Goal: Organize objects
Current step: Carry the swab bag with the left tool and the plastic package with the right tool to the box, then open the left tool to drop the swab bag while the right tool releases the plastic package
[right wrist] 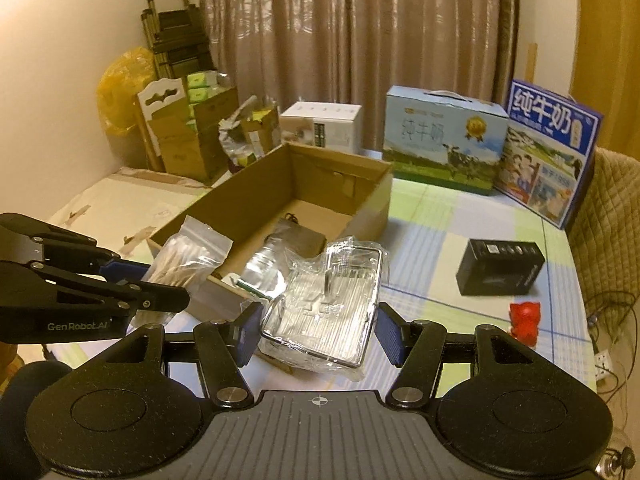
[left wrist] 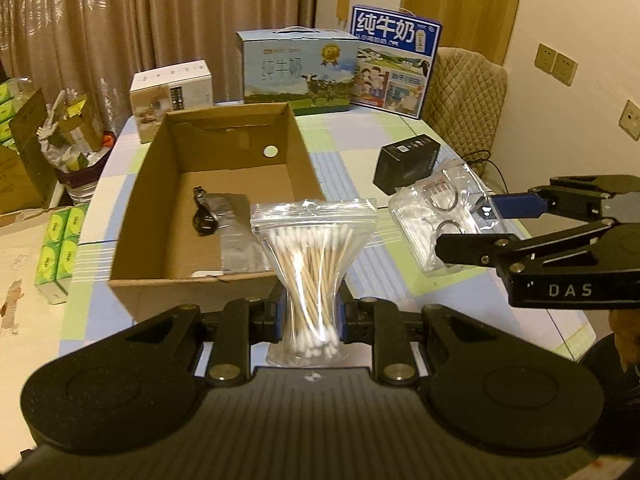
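Observation:
My left gripper [left wrist: 311,318] is shut on a clear zip bag of cotton swabs [left wrist: 314,256], pinched at its waist and held upright in front of the open cardboard box [left wrist: 160,216]. In the right wrist view that bag of cotton swabs [right wrist: 188,260] hangs just left of the box [right wrist: 372,204]. My right gripper [right wrist: 318,330] is shut on a plastic-wrapped metal rack [right wrist: 332,308], lifted above the table; from the left wrist it shows as a clear packet [left wrist: 436,216] at the right gripper's fingertips [left wrist: 456,240]. Inside the box lie a black key fob [left wrist: 202,216] and a grey packet [left wrist: 236,236].
A black box [left wrist: 408,160] [right wrist: 500,266] and a red figurine [right wrist: 524,316] sit on the checked tablecloth [left wrist: 348,168] at the right. Milk cartons [left wrist: 298,68] [left wrist: 394,60] and a white box [left wrist: 174,90] stand at the back. Green tissue packs [left wrist: 60,248] lie left.

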Action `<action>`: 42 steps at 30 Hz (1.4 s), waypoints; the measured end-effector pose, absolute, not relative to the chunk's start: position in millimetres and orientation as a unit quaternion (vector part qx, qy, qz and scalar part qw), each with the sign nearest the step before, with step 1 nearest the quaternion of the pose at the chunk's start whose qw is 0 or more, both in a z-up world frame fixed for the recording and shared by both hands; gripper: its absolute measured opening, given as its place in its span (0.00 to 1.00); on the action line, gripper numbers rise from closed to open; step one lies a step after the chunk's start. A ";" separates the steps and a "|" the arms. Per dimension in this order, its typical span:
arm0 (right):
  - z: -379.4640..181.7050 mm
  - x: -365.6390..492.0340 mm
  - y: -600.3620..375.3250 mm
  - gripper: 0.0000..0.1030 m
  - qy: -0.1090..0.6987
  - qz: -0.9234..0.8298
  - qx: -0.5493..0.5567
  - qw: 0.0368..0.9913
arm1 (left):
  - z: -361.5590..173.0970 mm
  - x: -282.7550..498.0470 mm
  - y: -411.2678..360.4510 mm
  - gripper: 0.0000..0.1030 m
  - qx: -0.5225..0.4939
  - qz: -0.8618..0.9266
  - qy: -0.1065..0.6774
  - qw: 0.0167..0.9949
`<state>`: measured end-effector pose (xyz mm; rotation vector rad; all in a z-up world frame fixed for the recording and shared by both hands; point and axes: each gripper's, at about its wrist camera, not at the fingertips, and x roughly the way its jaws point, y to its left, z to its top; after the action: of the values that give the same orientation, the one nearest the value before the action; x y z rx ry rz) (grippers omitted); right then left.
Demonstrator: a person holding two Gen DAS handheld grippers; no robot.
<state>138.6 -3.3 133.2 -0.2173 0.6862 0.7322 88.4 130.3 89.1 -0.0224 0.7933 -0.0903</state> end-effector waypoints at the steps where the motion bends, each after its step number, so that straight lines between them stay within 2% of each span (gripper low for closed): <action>1: 133.9 139.1 -0.5 0.55 0.330 0.354 -0.102 0.869 | 89.8 87.7 132.6 0.19 -0.010 -0.042 0.386 0.922; 17: 146.0 175.7 57.1 0.55 0.321 0.373 -0.113 0.863 | 114.0 114.1 190.7 0.19 -0.001 -0.018 0.391 0.920; 42: 122.9 207.8 97.2 0.55 0.343 0.366 -0.118 0.857 | 90.7 175.5 229.6 0.20 -0.009 0.005 0.411 0.912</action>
<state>207.8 97.2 122.9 -0.2482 0.7204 0.7685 175.5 229.6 90.7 -0.0184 0.8473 0.0111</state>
